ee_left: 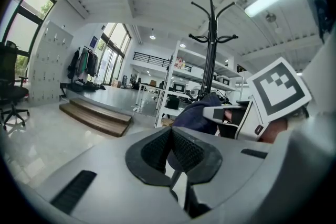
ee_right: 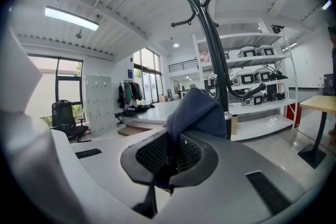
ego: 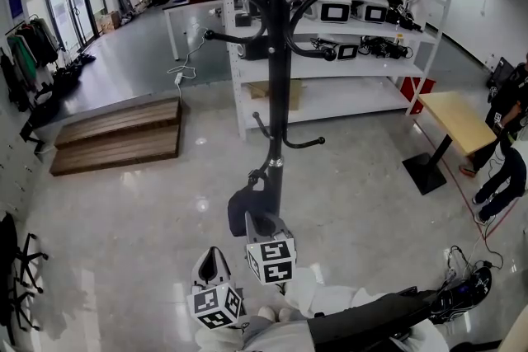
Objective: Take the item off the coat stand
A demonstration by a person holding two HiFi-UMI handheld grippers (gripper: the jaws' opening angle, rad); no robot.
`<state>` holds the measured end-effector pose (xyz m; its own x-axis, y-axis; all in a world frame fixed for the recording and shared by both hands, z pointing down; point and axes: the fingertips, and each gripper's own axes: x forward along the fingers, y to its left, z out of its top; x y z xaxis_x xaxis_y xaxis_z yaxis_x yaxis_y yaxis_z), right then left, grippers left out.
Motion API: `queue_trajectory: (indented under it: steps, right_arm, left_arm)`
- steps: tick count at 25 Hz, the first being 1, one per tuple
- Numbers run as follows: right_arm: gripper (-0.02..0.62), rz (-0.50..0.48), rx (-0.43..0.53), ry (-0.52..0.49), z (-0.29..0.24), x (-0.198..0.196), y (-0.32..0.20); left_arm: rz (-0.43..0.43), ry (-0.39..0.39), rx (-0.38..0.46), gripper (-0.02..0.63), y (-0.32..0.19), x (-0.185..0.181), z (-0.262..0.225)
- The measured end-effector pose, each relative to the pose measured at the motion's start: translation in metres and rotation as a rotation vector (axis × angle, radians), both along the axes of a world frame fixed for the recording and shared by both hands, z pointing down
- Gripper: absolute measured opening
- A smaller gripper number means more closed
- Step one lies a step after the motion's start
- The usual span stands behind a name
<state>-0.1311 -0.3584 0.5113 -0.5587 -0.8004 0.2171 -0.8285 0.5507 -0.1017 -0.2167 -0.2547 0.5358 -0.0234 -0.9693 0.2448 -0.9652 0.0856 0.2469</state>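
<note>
The stand (ego: 278,53) rises mid-frame just behind my right claw (ee_right: 169,148), shelves (ego: 363,33) beyond. That claw grips a limp dark-blue cloth (ee_right: 199,110); my left claw (ee_left: 171,136) is closed, empty.

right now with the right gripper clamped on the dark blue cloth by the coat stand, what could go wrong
1. The right gripper pinches only a fold of the dark blue cloth; a sharp pull might slip it free.
2. The cloth hangs close to the coat stand by a low hook; it could snag and tug the stand.
3. The left gripper is shut and empty, so nothing steadies the stand.
</note>
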Motion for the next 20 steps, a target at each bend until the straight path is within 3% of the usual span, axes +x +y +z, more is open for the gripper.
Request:
queue_trajectory:
  steps: [20]
  right_arm:
    - [0.02, -0.122, 0.065, 0.019, -0.014, -0.014, 0.026]
  left_arm:
    - [-0.027, -0.006, 0.005, -0.008, 0.01, 0.005, -0.004]
